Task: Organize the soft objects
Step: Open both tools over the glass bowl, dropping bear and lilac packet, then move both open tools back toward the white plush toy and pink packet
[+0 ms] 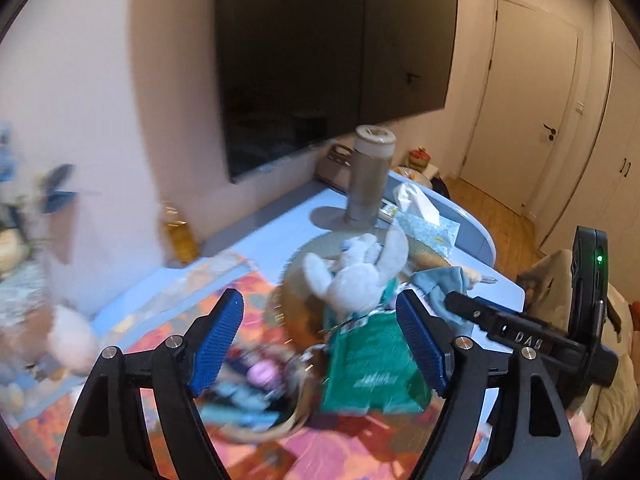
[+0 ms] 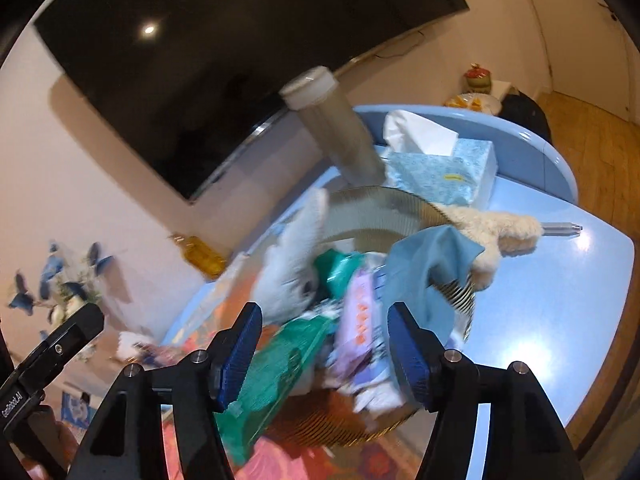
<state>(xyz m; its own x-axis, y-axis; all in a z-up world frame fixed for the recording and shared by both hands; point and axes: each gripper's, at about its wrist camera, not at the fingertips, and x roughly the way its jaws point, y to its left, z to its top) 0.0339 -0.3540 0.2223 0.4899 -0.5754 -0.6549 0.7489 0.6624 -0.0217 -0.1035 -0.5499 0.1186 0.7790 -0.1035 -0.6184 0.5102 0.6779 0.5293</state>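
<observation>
Left claw [image 1: 320, 340]: spread wide, holding nothing, hovering above the near edge of the basket.
Right claw [image 2: 322, 346]: spread wide too, nothing held, poised over the packets in the basket.
Basket [image 2: 384, 200]: ribbed, gold-rimmed, standing on the blue counter [image 2: 560, 280], already crowded.
Plush toy [image 1: 356, 276]: white, lying inside the basket, limbs up against the rim.
Green packet [image 2: 276, 372]: half in, sticking out over the near rim toward the patterned mat [image 1: 248, 292].
Purple packet [image 2: 360, 328]: inside, beside the green one.
Blue cloth [image 2: 428, 264]: draped over the far rim, partly hanging out.
Cream fluffy brush [image 2: 496, 232]: on the counter against the basket's outside, not yet in.
Progress: judged well along; most soft things gathered.
Left to do: likely tucking in the cloth and packet, adding the brush and a blurred pale fluffy thing [image 1: 68, 340] at the left.
</observation>
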